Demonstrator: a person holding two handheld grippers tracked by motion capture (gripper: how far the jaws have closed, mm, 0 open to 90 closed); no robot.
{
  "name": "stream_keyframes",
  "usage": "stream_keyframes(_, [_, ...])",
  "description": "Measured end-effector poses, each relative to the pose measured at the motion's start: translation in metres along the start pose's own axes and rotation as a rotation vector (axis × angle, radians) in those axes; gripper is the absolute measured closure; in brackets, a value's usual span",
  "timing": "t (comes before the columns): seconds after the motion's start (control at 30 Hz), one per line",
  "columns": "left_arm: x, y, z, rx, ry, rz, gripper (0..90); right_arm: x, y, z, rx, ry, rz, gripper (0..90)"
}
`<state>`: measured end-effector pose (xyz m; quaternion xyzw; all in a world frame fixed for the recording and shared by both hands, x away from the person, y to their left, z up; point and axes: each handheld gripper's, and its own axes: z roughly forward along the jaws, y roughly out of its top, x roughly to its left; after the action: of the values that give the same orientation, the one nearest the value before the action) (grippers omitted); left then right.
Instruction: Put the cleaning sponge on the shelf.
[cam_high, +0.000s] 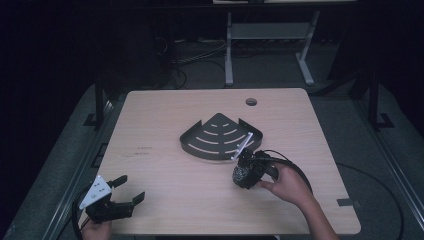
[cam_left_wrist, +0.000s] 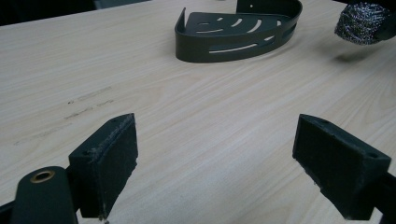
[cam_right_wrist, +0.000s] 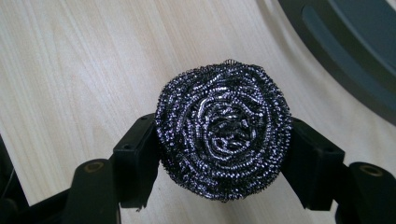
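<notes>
Nearest the high camera, at the front left edge of the worktop (cam_high: 165, 200), the left tool (cam_high: 131, 189) rests in the person's left hand with its jaws spread wide and nothing between them; its own view shows bare wood between the two black pads (cam_left_wrist: 114, 158). It looks idle for now.

Farther in and to the right, the right hand (cam_high: 287, 184) holds the right tool (cam_high: 245, 175), whose jaws are closed on a steel wool scourer (cam_right_wrist: 224, 130). The right gripper view shows the round, coiled pad pinched at both sides, bulging slightly past the jaws, so the grip seems firm. From the left gripper view the scourer (cam_left_wrist: 362, 23) appears lifted clear of the wood, with a shadow beneath it.

Just beyond it lies a dark, fan-shaped corner caddy (cam_high: 200, 145) with slotted floor and low walls, sitting flat near the middle of the worktop. Nothing lies in it.

My reading is that the pickup is done and the carry is well along: the scourer hangs just beside the caddy's curved front wall, near its right end. What remains is the short pass over that wall, lowering the scourer onto the slotted floor, and letting go.
</notes>
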<state>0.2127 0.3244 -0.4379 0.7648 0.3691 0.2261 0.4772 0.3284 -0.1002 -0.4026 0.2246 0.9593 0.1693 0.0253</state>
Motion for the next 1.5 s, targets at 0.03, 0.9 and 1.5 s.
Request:
stream_keyframes(0.03, [0.000,0.000,0.000,-0.003,0.000,-0.002,13.3,-0.001,0.002,-0.002,-0.002,-0.001,-0.004,33.2])
stream_keyframes(0.9, [0.000,0.000,-0.001,-0.007,0.002,-0.008,13.3,-0.021,0.028,-0.017,-0.007,-0.003,-0.017,33.2])
stream_keyframes(1.5, [0.001,0.000,-0.002,-0.010,0.006,-0.011,13.3,-0.046,0.050,-0.023,-0.023,0.013,0.002,33.2])
